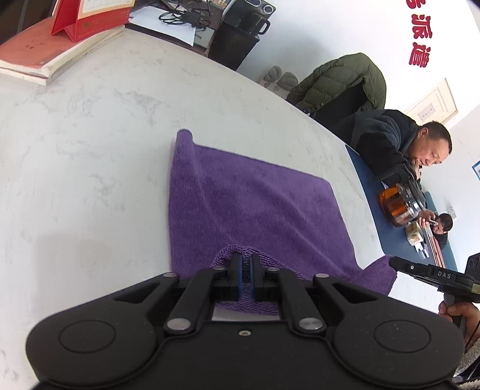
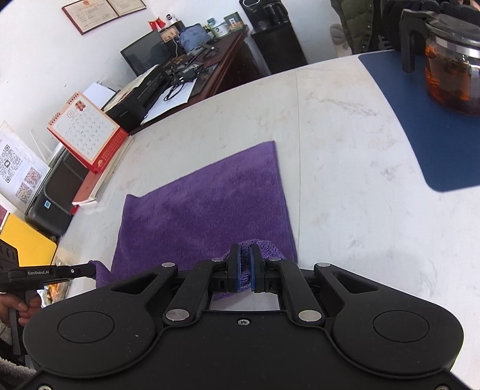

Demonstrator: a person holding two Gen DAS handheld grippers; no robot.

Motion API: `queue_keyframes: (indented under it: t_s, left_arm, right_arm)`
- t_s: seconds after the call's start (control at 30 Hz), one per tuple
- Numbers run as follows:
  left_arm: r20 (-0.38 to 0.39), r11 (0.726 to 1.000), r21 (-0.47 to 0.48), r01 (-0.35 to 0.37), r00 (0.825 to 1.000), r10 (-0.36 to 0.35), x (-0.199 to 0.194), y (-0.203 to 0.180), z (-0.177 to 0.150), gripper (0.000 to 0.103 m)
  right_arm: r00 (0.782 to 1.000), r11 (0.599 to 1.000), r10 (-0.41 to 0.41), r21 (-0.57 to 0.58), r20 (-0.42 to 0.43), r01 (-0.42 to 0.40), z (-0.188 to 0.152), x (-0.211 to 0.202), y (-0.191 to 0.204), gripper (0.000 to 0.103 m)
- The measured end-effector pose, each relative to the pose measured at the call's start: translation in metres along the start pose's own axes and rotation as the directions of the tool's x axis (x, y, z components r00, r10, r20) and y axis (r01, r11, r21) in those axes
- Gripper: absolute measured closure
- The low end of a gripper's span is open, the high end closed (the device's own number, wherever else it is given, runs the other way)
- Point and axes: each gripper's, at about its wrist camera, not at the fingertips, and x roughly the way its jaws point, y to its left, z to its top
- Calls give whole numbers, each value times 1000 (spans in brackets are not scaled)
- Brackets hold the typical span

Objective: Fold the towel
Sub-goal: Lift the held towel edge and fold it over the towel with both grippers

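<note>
On the tabletop [image 2: 345, 168] we've both jaws clamped on the towel's [image 1: 240, 204] near corners, rest lying flat ahead.

An office: desk calendar [image 2: 82, 129], monitor [image 2: 144, 55], printer [image 2: 52, 207], framed certificates [image 2: 103, 12].

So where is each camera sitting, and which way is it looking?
Left wrist view: sits on the left tongs, looking down along them across the purple towel toward the teapot; the right tongs and a hand show at right.
Right wrist view: sits on the right tongs, looking toward the calendar; the left tongs and a hand show at left.
Shared: the towel, the white table, the teapot, the calendar, each pair of tongs pinching a near towel corner.
</note>
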Motion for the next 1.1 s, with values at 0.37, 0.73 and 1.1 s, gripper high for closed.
queue_keyframes:
  t_s: [0.37,0.73,1.1]
  left_arm:
    - [51,998,-40,-47,997,49,9,3,33,99]
    - [22,990,-101,-100,994,103,41,18,67,99]
    - [-3,977,-173,-127,992,129,68,38,74,98]
  right_arm:
    - [999,999,43,-30,-2,-44,45,25,-4,98]
    - [997,997,74,-23,-32,-74,90,71,-16,98]
    - [993,997,71,25,-93,-69,104,121,-34,98]
